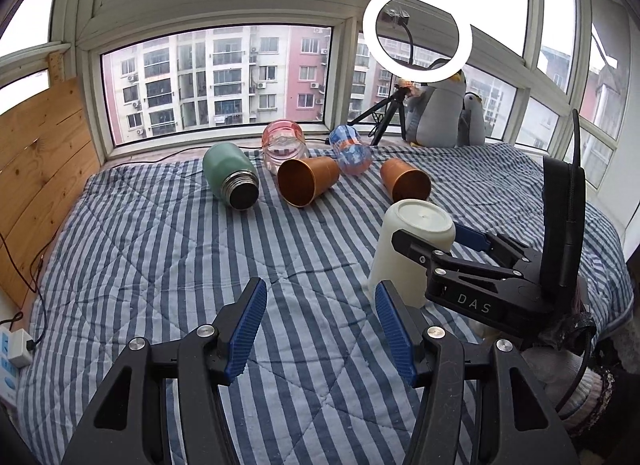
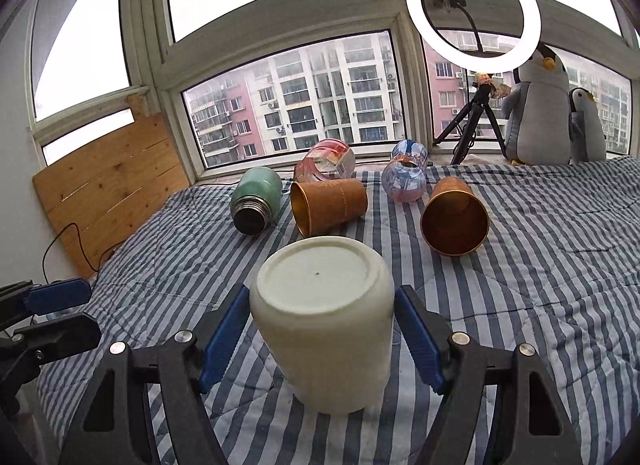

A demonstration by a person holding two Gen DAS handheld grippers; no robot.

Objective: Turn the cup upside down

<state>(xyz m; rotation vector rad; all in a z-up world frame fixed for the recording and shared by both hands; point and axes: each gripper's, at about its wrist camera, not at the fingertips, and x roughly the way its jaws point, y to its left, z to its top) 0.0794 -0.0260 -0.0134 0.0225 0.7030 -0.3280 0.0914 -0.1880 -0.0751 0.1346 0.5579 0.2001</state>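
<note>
The right claw (image 2: 320, 339) is seen spread wide, its blue pads (image 2: 420, 339) flanking the cream cup (image 2: 322, 329) with a gap visible on each side — no contact is shown. The cup is set mouth down on the striped bedspread (image 2: 540, 265), its flat base turned upward. From the left wrist view the same cup (image 1: 404, 249) is seen to the right, with the right claw (image 1: 436, 237) reaching around it from the side. The left claw (image 1: 320, 329) is likewise held spread, nothing between its pads, over bare bedspread (image 1: 160, 245) just beside the cup.

Farther back, several vessels are laid on their sides: a green flask (image 2: 256, 201), a copper cup (image 2: 326, 205), a second copper cup (image 2: 454, 217), a pink clear jar (image 2: 326, 161) and a blue clear bottle (image 2: 406, 175). Along the window sill — behind the bed — a ring light (image 2: 472, 13) on a tripod and two plush penguins (image 2: 540, 113) are placed. A wooden panel (image 2: 108, 185) is leaned at the left.
</note>
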